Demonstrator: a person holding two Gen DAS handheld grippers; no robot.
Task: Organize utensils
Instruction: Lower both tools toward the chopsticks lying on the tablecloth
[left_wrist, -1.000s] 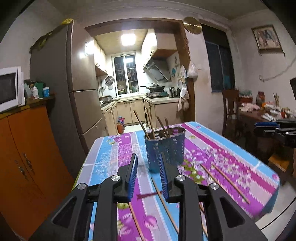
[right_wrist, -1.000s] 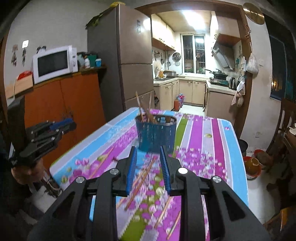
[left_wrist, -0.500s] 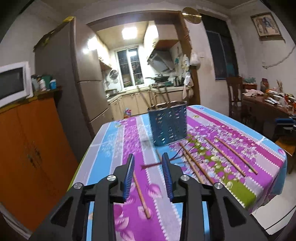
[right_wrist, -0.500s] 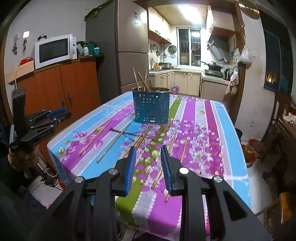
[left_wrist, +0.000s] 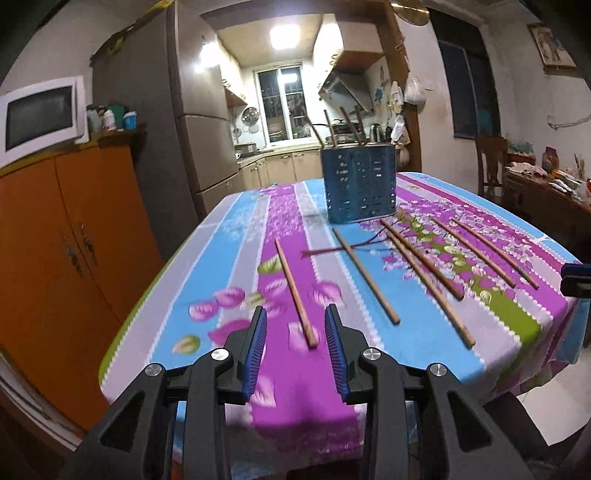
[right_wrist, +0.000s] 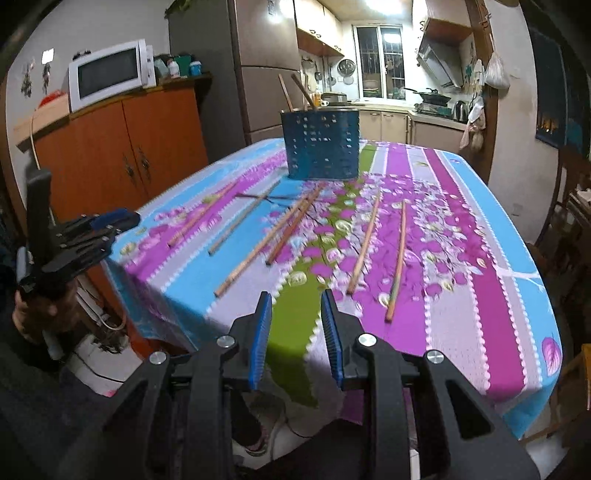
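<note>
Now that both pairs have sunk toward the counter (left_wrist: 229, 229), left fingers (left_wrist: 260, 332), just widened, stand narrowly apart astride the near end of one loose brown wooden chopstick (left_wrist: 293, 288), right fingers (right_wrist: 264, 317) narrow, empty: pickup pending.

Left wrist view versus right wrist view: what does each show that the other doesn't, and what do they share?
Only the left wrist view: the left gripper from behind, jaws open and empty, with the near end of a chopstick lying on the cloth just ahead of them, and a framed picture on the wall.

Only the right wrist view: the right gripper, open and empty at the table's edge, and the hand holding the left gripper.

Both: the blue utensil holder with chopsticks standing in it, loose chopsticks on the striped tablecloth, the microwave, and the kitchen behind.
</note>
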